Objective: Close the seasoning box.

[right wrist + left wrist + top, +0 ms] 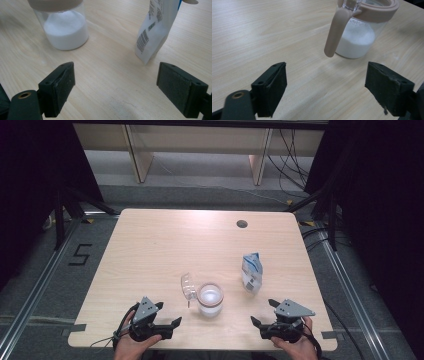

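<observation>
A clear glass jar (210, 299) with white powder in it and a beige rim stands near the table's front middle. Its clear lid (188, 286) is flipped open to the left, and a beige strap (335, 32) hangs down the jar's side. A white and blue pouch (252, 272) stands upright to the right of the jar. My left gripper (169, 313) rests open at the front left, short of the jar (357, 40), with nothing between its jaws (325, 68). My right gripper (263, 311) is open at the front right, facing the gap between the jar (66, 30) and the pouch (155, 30), its jaws (116, 66) empty.
The light wooden table (150, 250) has a round cable hole (242, 224) near its far edge. Grey floor with metal rails surrounds it, and dark curtains hang on both sides. Wooden furniture legs and cables stand beyond the far edge.
</observation>
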